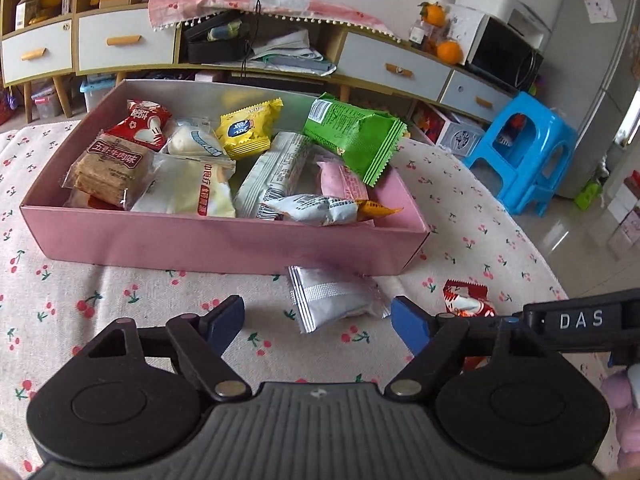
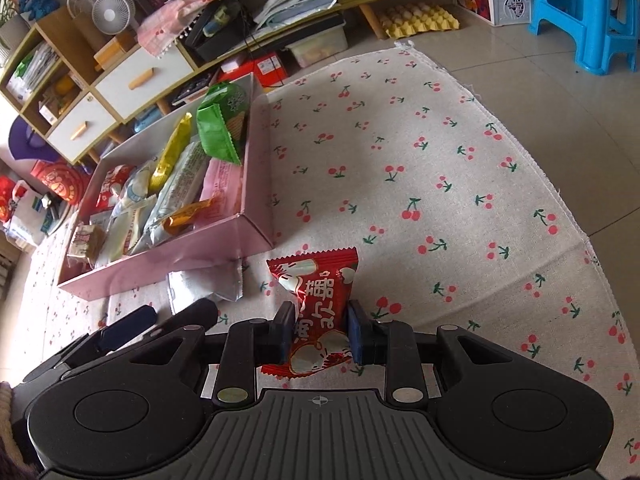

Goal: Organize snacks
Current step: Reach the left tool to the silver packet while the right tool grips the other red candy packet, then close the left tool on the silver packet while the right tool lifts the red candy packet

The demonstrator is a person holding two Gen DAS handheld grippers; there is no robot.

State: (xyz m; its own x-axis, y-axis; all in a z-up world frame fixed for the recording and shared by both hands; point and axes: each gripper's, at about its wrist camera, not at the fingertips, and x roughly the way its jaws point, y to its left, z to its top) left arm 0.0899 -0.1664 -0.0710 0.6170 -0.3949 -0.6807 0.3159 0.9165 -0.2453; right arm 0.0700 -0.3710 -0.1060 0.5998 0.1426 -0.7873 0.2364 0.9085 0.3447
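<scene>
Two grippers work over the cherry-print tablecloth. The right gripper has its fingers clamped on a red candy packet printed with white Chinese characters, held just beside the near corner of the pink box. The left gripper has its fingers spread wide, hovering over a silver snack packet that lies on the cloth against the box's front wall. Inside the box, a brown cracker pack carries Chinese lettering, with a yellow packet and a green wafer pack behind. "DAS" is readable on the right gripper's side in the left wrist view.
</scene>
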